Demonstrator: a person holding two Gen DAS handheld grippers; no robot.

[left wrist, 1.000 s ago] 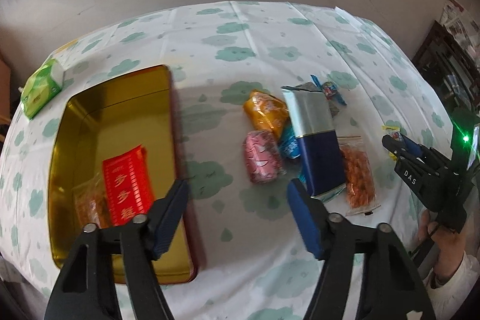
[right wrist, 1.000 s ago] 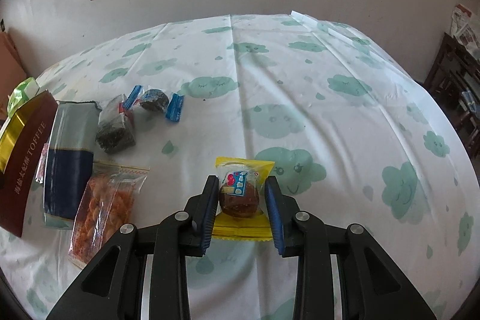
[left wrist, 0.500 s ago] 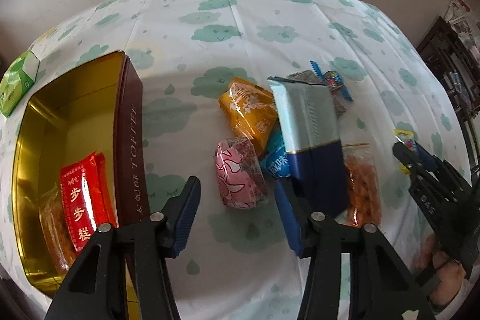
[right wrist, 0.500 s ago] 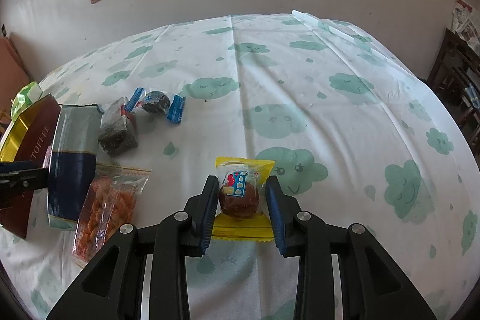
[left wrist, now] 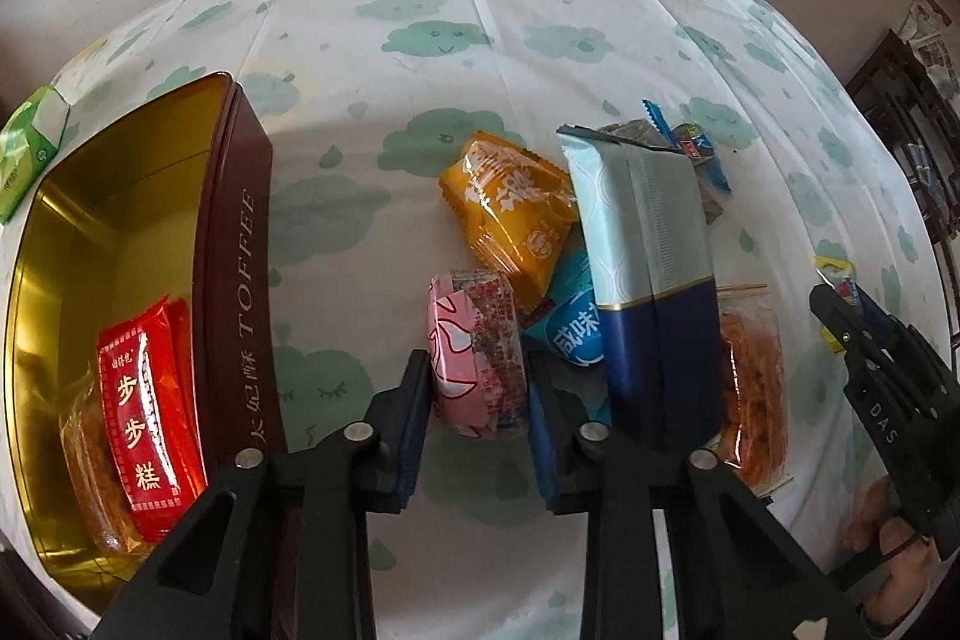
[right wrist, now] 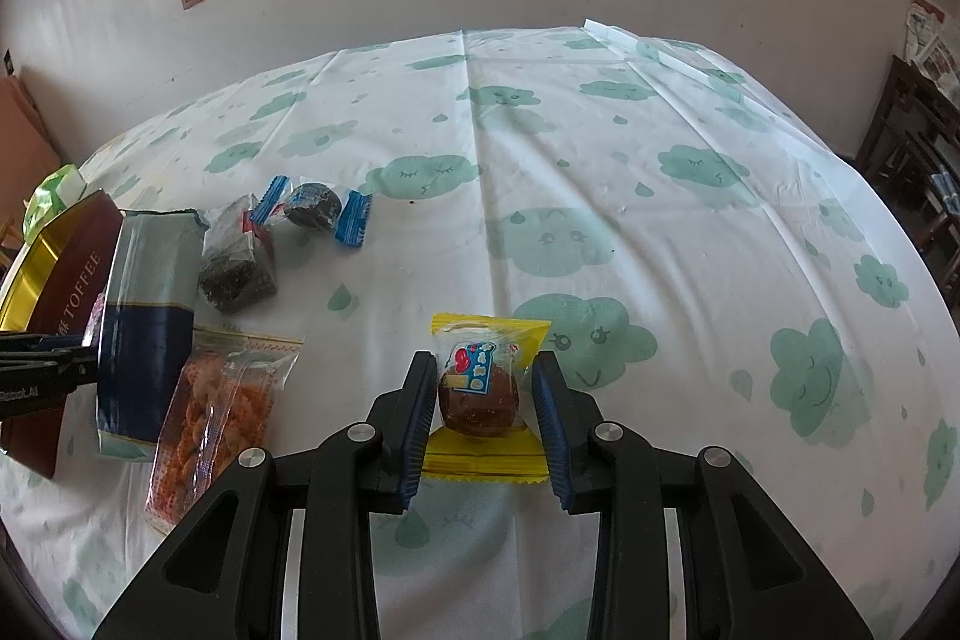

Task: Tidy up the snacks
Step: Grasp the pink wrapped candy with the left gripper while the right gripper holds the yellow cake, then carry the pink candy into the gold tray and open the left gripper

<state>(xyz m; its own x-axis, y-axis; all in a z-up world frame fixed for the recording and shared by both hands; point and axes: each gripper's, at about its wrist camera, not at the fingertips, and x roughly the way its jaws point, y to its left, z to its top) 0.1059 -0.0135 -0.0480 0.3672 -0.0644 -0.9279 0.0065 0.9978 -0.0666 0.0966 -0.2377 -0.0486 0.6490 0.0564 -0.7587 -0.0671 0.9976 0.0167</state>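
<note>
Left tool (left wrist: 478, 394): clamped on pink packet (left wrist: 475, 361) | Right tool (right wrist: 485, 405): gripping yellow-wrapped cake (right wrist: 480, 388)

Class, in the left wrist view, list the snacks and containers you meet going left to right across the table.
Green box → toffee tin → pink packet → tall blue bag → orange crackers packet
</note>
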